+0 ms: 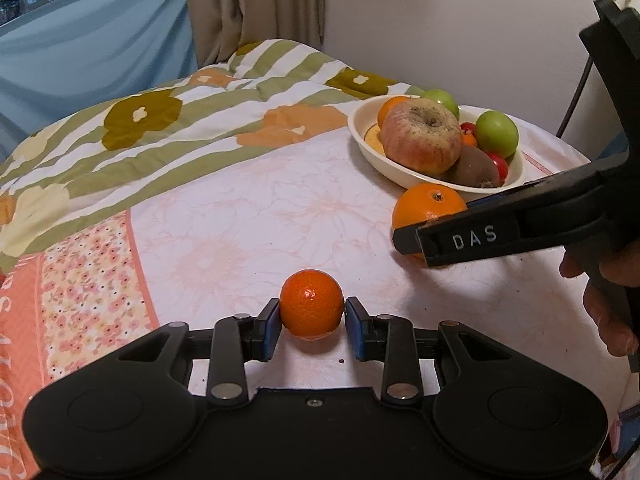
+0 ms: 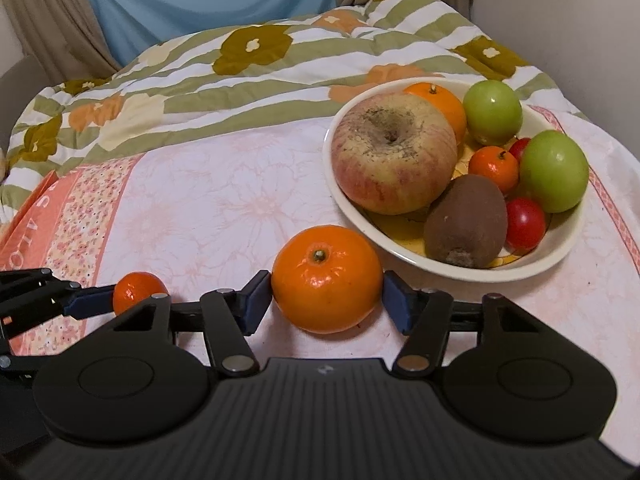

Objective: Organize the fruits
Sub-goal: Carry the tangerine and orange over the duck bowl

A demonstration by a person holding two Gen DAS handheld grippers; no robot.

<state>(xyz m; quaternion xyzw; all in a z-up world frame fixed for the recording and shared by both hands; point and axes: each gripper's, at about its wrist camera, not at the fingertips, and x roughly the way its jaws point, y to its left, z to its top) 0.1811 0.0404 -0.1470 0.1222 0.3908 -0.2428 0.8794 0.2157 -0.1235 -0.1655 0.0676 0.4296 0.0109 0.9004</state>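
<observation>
My left gripper [image 1: 311,322] has its blue pads against both sides of a small mandarin [image 1: 311,304] resting on the pink cloth; the mandarin also shows in the right wrist view [image 2: 138,294]. My right gripper [image 2: 327,298] has its pads around a larger orange [image 2: 327,278] on the cloth, touching or nearly touching its sides; that orange shows in the left wrist view [image 1: 426,210]. A cream bowl [image 2: 452,268] just beyond holds a big apple [image 2: 394,160], a kiwi [image 2: 466,226], two green fruits, oranges and small red fruits.
The bowl [image 1: 360,128] sits at the right of the table near the wall. A flowered quilt [image 2: 240,64] is bunched across the back. Curtains and a blue sheet hang behind. A hand [image 1: 608,308] holds the right gripper's handle.
</observation>
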